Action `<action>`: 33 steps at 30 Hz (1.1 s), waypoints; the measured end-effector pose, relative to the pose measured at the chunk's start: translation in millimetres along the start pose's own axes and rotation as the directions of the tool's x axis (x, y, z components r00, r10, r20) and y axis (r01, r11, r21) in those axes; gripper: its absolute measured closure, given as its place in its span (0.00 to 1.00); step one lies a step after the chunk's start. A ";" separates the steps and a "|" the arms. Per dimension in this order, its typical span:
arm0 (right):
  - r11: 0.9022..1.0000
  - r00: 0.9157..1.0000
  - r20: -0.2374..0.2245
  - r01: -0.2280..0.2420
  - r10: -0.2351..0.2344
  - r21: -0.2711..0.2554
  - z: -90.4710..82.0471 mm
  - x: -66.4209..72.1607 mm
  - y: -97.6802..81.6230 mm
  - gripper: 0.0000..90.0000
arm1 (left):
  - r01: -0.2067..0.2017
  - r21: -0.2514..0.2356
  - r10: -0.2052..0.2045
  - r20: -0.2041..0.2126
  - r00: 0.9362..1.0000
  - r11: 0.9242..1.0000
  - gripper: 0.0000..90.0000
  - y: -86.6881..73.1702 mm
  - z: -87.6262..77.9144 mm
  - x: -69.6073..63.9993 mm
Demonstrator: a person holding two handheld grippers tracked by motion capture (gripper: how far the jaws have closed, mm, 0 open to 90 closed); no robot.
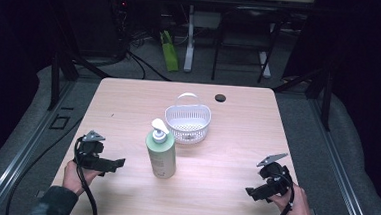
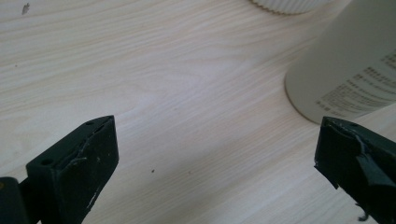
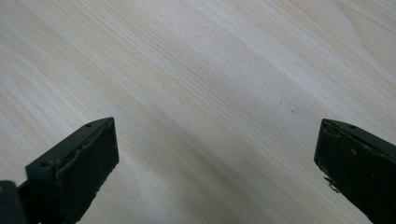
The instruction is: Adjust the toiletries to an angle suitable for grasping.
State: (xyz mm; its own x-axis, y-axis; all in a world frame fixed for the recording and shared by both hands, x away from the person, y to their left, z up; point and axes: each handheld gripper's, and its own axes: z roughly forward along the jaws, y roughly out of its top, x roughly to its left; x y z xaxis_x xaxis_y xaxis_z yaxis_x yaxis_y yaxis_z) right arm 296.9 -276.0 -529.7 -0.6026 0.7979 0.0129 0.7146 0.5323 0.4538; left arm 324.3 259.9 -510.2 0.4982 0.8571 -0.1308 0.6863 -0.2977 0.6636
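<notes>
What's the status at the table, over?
Left gripper open, right gripper open, both empty. Pale green pump bottle upright, untouched. White plastic basket behind it.

We get the pump bottle (image 2: 348, 70) cropped by the left gripper view's top and right edges, label print unreadable; the basket (image 2: 285, 4) is a sliver at top.

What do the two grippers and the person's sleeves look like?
Both the left gripper and the right gripper are black, with two blocky jaws whose pads look scuffed at the edges. Each carries a grey three-cornered plate on top and trails a black cable. The left sleeve is dark.
</notes>
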 end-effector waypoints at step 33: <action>1.000 1.000 0.016 -0.011 0.010 0.024 2.9 -0.6 1.1 0.00 | -0.121 -0.108 0.133 0.105 0.986 0.987 0.00 9.8 -9.8 -61.5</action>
State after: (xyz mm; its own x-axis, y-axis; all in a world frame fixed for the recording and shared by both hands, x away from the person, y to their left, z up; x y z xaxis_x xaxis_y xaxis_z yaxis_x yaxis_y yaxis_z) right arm 299.1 -275.1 -531.8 -0.5895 0.8078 0.0037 0.7294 0.5303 0.4321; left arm 295.2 208.4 -488.4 0.6380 0.7609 -0.1184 0.5597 -0.3526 0.7499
